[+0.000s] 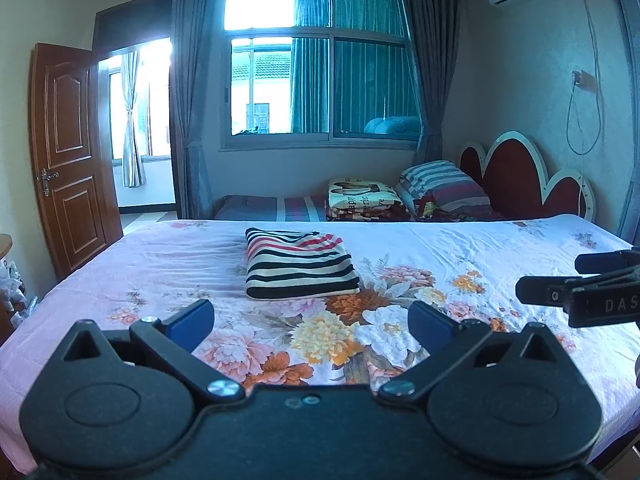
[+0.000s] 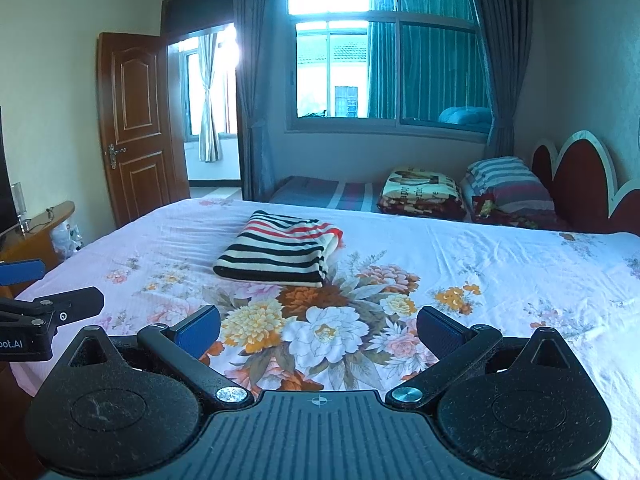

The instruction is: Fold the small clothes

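A striped garment (image 1: 300, 266), cream with black and red bands, lies folded into a neat rectangle on the floral bedsheet (image 1: 160, 264). It also shows in the right wrist view (image 2: 280, 250). My left gripper (image 1: 312, 322) is open and empty, held above the sheet a short way in front of the garment. My right gripper (image 2: 318, 330) is open and empty, also in front of the garment and to the right of the left one. The right gripper's fingers show at the right edge of the left wrist view (image 1: 548, 294). The left gripper's fingers show at the left edge of the right wrist view (image 2: 68, 306).
A second bed behind carries a folded blanket (image 1: 364, 198) and a striped pillow (image 1: 444, 186) against a red headboard (image 1: 516, 184). A brown door (image 1: 68, 152) stands open at the left. A wooden side table (image 2: 40, 224) stands left of the bed.
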### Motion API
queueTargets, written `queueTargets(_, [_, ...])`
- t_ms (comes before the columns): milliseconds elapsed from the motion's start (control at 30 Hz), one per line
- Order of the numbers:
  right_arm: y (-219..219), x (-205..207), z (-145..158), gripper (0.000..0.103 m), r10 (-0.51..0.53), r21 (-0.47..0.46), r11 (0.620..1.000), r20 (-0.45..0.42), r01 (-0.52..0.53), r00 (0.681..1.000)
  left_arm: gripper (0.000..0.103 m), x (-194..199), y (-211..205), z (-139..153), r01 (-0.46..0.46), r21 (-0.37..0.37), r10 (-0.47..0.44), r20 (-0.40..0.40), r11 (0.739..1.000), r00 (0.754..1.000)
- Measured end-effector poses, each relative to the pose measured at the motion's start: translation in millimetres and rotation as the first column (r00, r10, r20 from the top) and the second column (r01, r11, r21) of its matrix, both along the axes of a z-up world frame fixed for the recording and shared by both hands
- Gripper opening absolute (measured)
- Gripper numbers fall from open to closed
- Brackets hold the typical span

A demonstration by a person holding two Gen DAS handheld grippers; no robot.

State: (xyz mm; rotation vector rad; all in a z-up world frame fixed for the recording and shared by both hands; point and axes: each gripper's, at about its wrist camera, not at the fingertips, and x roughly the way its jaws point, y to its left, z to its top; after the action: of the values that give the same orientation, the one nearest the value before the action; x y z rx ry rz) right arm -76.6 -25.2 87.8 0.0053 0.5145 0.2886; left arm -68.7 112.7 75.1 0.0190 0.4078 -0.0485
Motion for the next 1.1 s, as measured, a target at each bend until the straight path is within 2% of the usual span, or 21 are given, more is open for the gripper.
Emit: queueTargets(1100, [-3.0, -1.0, 1.1, 0.103, 0.011, -0.005, 1.0, 0.003, -0.011, 1.0, 0.102, 4.5, 0.1, -3.5, 0.02, 0.005, -0.02, -0.006, 1.0, 1.0])
